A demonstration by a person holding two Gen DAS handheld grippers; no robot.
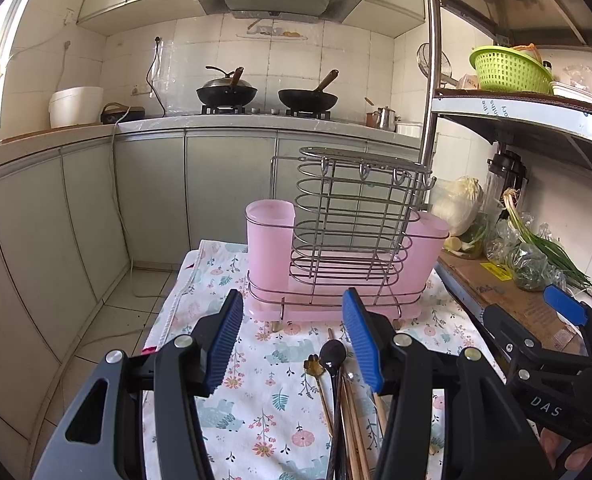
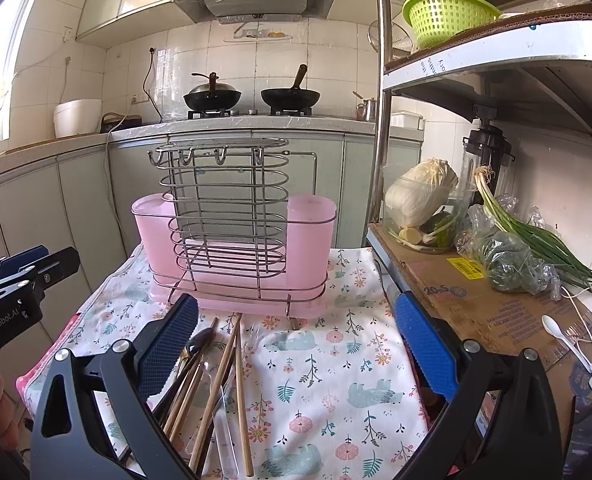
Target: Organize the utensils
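A floral cloth (image 2: 327, 364) covers the bench in a tiled kitchen (two woks on the stove). Chopsticks (image 2: 238, 380) and spoons (image 1: 333, 354) lie before the pink rack (image 2: 232, 248). Both hand-held grippers, left (image 1: 294, 344) and right (image 2: 296, 344), gape empty.

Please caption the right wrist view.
Open right gripper above chopsticks and spoons, facing the pink rack.

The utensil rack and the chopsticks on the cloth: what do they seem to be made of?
The utensil rack looks like shiny bare metal wire, probably steel, with glints on its loops; its two cups look like translucent, matte pink plastic. The chopsticks look like plain, unlacquered wood or bamboo, tan and dull.
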